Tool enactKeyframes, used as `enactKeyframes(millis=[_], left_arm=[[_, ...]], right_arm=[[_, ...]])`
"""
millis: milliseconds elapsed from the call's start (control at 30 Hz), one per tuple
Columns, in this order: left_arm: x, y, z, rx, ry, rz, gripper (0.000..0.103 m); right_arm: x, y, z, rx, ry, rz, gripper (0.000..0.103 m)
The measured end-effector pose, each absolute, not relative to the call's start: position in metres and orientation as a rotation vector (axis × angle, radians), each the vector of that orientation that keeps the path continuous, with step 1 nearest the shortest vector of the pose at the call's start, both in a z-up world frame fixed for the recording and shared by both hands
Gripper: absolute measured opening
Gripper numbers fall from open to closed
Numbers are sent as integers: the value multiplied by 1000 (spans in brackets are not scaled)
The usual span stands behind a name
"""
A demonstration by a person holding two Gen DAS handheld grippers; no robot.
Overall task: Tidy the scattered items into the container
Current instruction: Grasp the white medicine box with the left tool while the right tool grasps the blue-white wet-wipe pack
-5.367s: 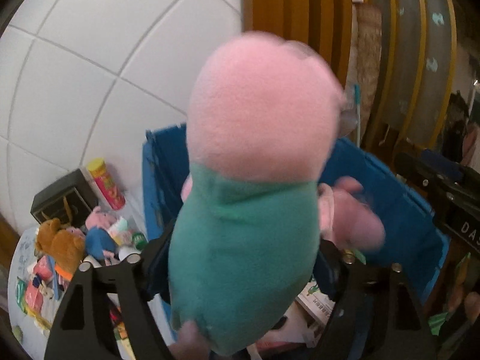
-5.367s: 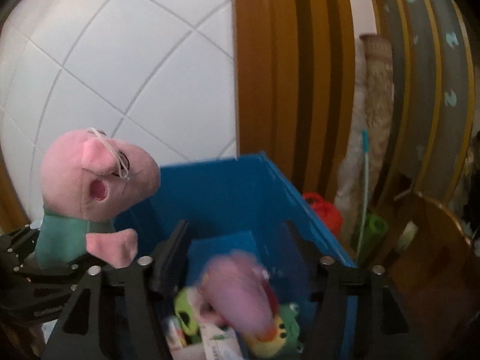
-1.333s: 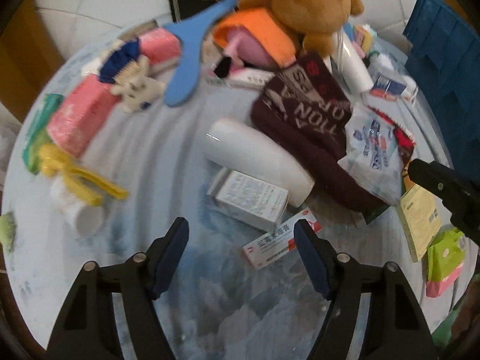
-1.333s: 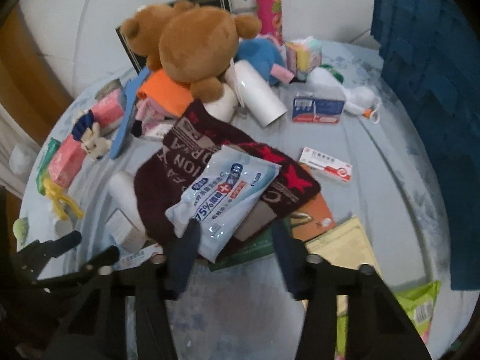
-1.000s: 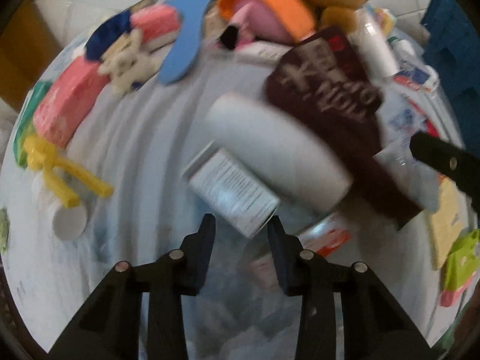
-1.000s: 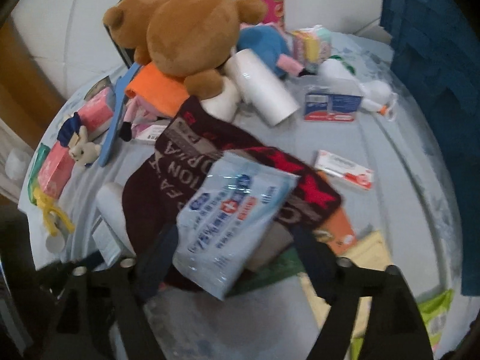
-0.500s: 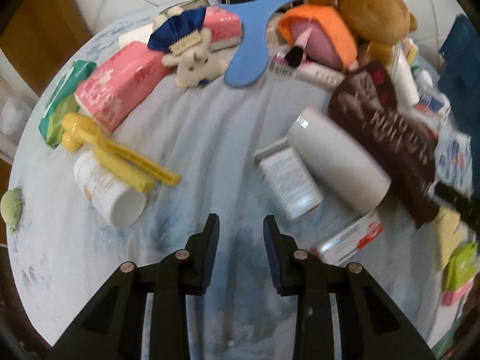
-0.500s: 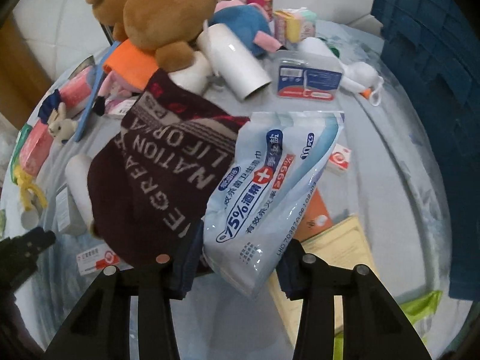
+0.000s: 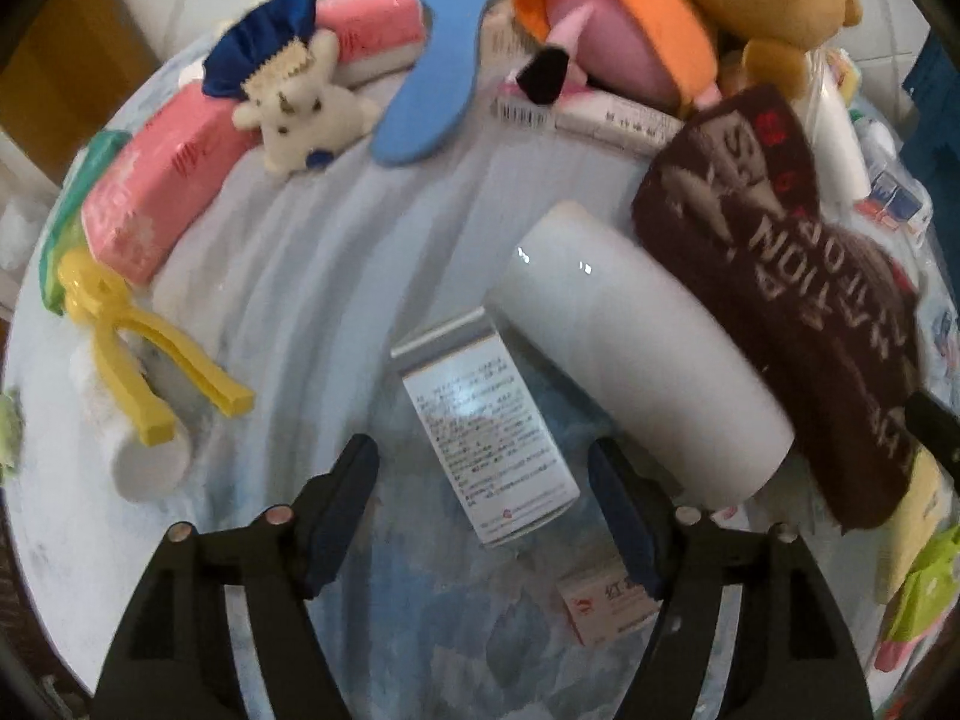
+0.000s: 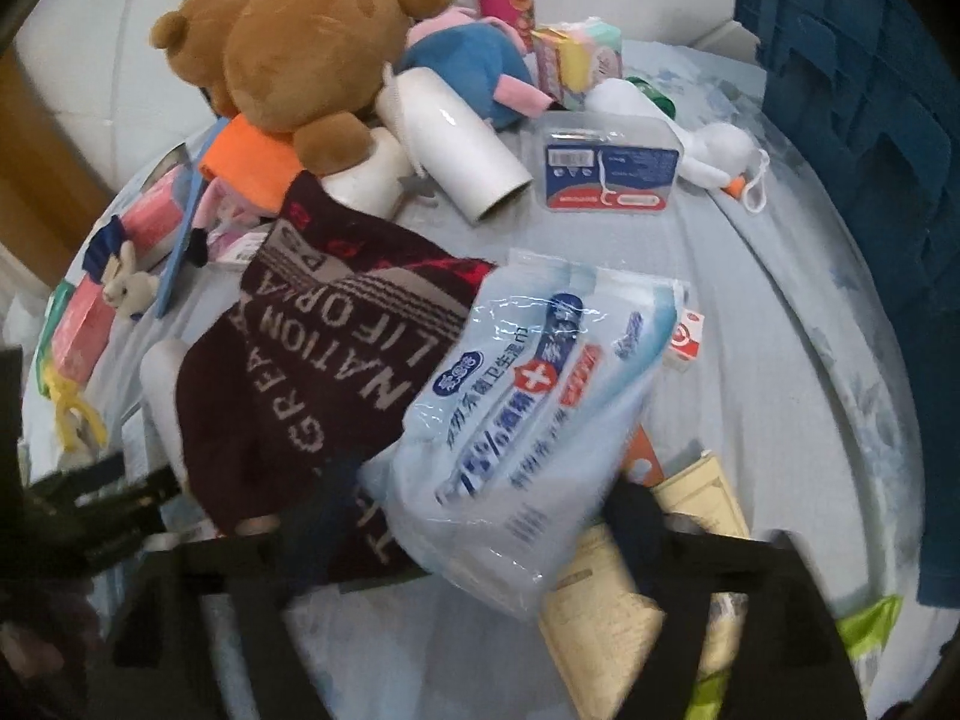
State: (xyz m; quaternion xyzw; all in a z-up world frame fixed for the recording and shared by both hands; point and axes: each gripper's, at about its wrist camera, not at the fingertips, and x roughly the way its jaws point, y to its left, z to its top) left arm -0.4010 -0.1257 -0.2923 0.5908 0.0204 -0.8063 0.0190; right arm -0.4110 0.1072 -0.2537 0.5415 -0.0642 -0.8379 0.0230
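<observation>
A: Where's the thing being picked?

B: Two of them. A small white box (image 9: 489, 429) with printed text lies on the blue-clothed counter (image 9: 288, 276), right between the fingers of the left tongs (image 9: 483, 504). Those tongs are spreading at this moment and don't press on it. A white roll (image 9: 642, 354) touches the box's side, partly under a maroon knit hat (image 9: 798, 300).

A: And the other hand?

B: The right tongs (image 10: 480, 516) are also opening, with a pale blue wipes pack (image 10: 528, 414) between the fingers; whether the pads touch it I can't tell through the blur. The blue container (image 10: 864, 138) stands at the counter's right edge.

A: So which step?

B: Picking up, I'd judge. Next the left should close across the box's narrow sides without catching the roll; the right needs a firm pinch on the slippery pack.

A: Changed from half a second back?

B: The left tongs were nearly pressed together over bare cloth, with the box ahead of the tips. The right looked clamped on the pack, which is blurrier now.
</observation>
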Motion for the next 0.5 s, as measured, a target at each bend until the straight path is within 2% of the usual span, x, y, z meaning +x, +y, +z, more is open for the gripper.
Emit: enactKeyframes(millis=[33, 67, 100, 267, 500], left_arm=[[-399, -126, -291, 1835, 65, -2515, 47], [-397, -127, -290, 1834, 50, -2518, 37], [-395, -128, -289, 1828, 41, -2524, 37], [-378, -133, -273, 1782, 45, -2576, 36], [-355, -128, -240, 1708, 44, -2671, 36]], right_arm=[[-411, 108, -255, 1678, -206, -2594, 93], [-411, 109, -255, 1679, -206, -2598, 76], [-410, 109, -256, 1680, -205, -2602, 63], [-405, 112, -248, 1652, -217, -2595, 55], [-389, 109, -227, 1576, -210, -2593, 54]])
